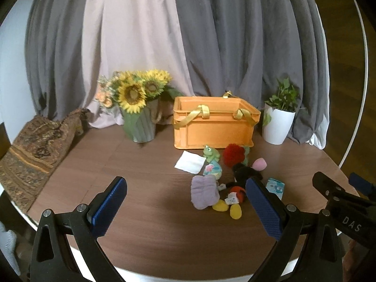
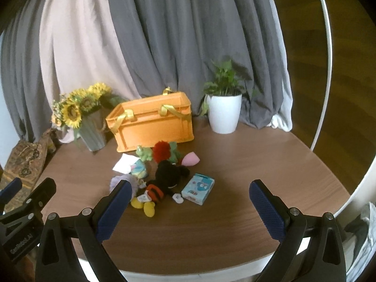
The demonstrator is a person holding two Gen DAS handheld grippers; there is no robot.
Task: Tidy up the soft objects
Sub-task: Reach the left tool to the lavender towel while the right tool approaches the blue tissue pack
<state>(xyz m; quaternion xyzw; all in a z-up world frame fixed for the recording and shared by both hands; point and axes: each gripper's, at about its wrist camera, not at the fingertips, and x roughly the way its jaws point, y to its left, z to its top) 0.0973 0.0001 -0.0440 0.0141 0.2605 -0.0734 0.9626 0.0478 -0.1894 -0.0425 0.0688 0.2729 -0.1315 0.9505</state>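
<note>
An orange crate with yellow ribbon handles stands at the back of the brown table. In front of it lies a pile of soft things: a black mouse plush, a purple cloth, a green frog, a red pompom, a pink piece, a pastel toy and a white cloth. My left gripper is open and empty, short of the pile. My right gripper is open and empty, also short of it.
A light blue tissue pack lies right of the plush. A sunflower vase stands back left, a white plant pot back right. A patterned cloth hangs over the table's left edge. Curtains hang behind.
</note>
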